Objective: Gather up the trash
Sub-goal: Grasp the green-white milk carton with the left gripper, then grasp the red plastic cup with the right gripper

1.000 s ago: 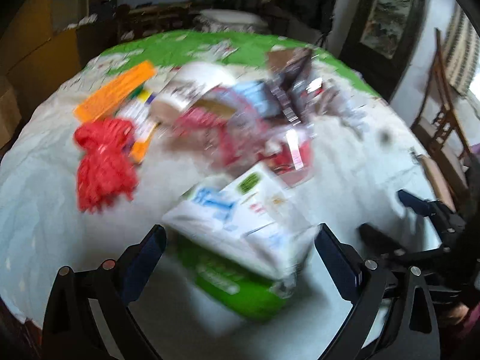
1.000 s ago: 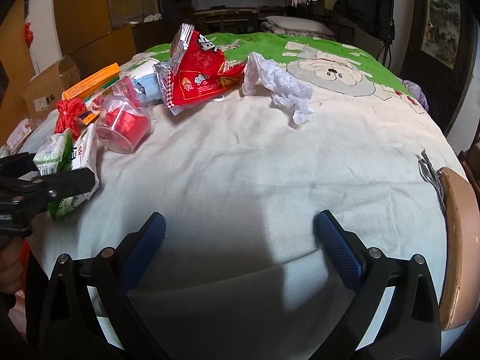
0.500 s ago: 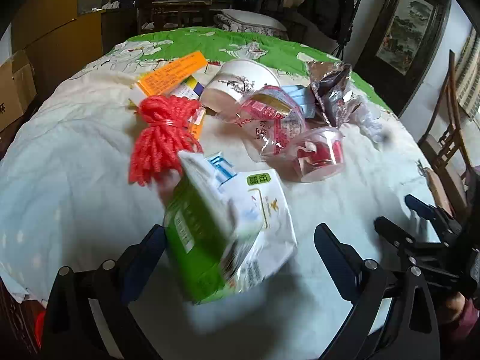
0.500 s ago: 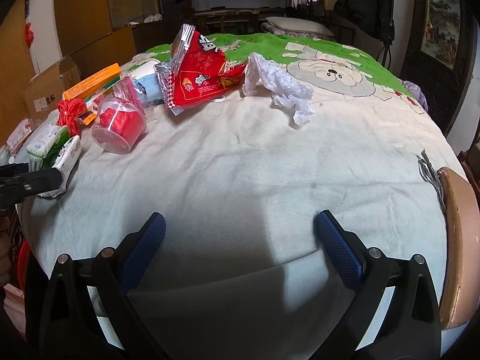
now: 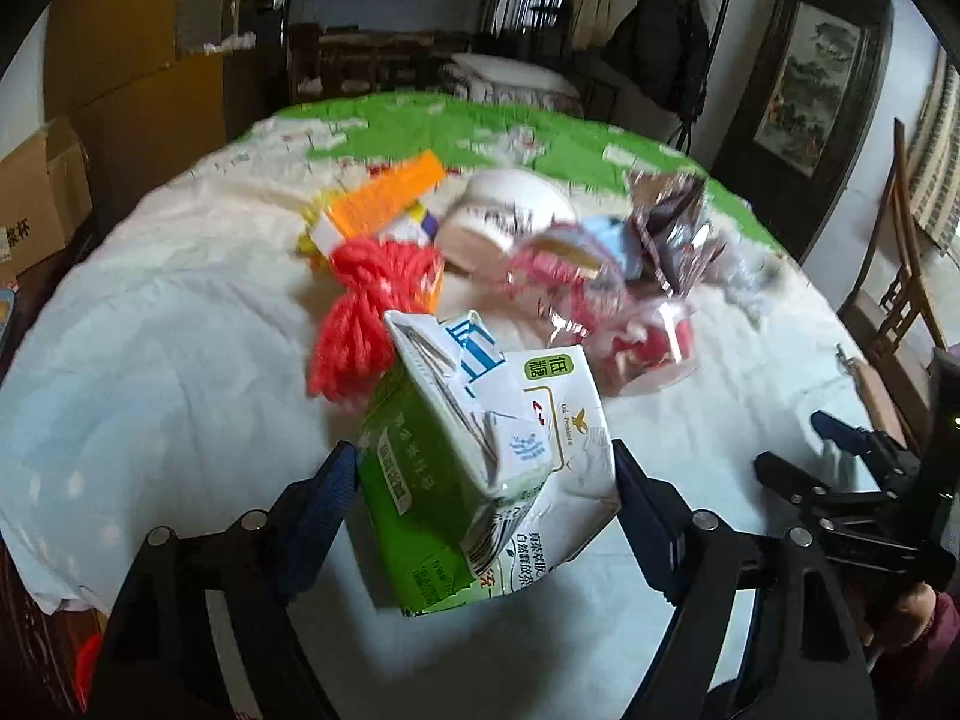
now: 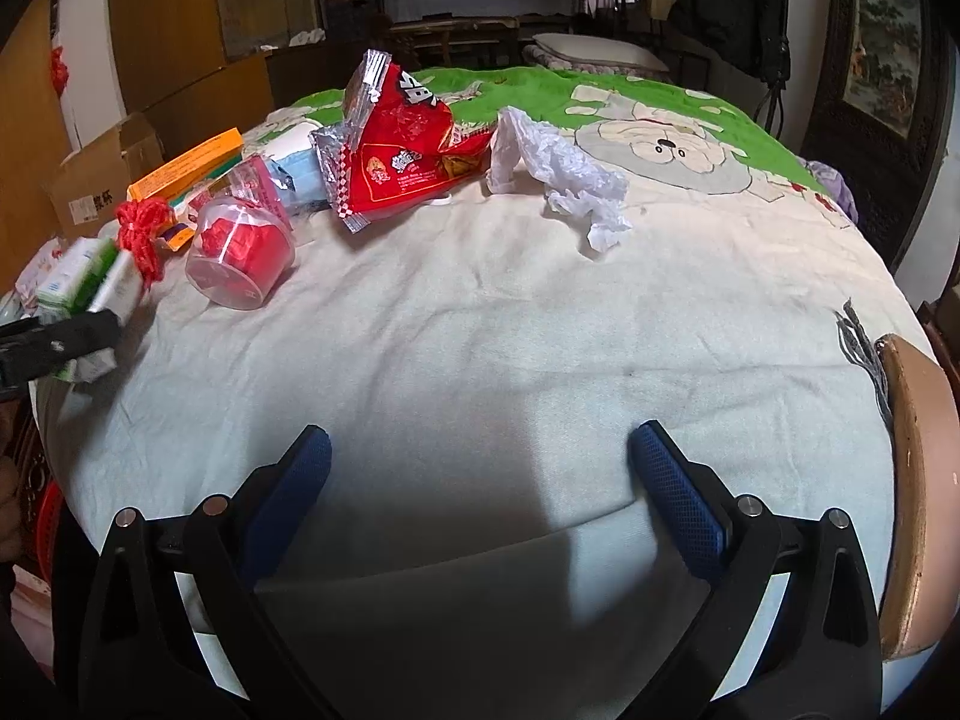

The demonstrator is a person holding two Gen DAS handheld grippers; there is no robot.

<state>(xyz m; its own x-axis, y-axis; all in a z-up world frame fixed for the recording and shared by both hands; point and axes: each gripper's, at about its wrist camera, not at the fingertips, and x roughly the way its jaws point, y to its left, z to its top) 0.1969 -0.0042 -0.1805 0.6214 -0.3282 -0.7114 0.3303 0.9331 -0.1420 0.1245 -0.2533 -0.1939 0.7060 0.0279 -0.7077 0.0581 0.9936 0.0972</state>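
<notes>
**Left claw closing on the crushed carton, most of the litter still lying on the bench**

The left claw (image 5: 480, 480) is closing around a crushed green-and-white drink carton (image 5: 480, 456) at the lower centre of the left wrist view; the carton is sitting between the blue pads, which look to be at its sides, though I cannot tell whether they are gripping firmly yet. The right claw (image 6: 480, 468) is hanging with its jaws wide apart and nothing between them, over a bare stretch of the cloth-covered bench (image 6: 540, 348).

Judging from this, the collecting is only getting going. Still lying in the upper left of the right wrist view are a red snack bag (image 6: 402, 150), a clear plastic cup with red inside (image 6: 240, 258), a crumpled white tissue (image 6: 564, 174), a bunch of red string (image 6: 141, 234), an orange box (image 6: 186, 171) and a blue packet (image 6: 294, 177). A white paper bowl (image 5: 510, 222) is showing in the blurred left wrist view.

No bin is plainly in sight. The red string is lying just behind the carton, and a wooden chair back (image 6: 918, 480) is standing at the right edge.
</notes>
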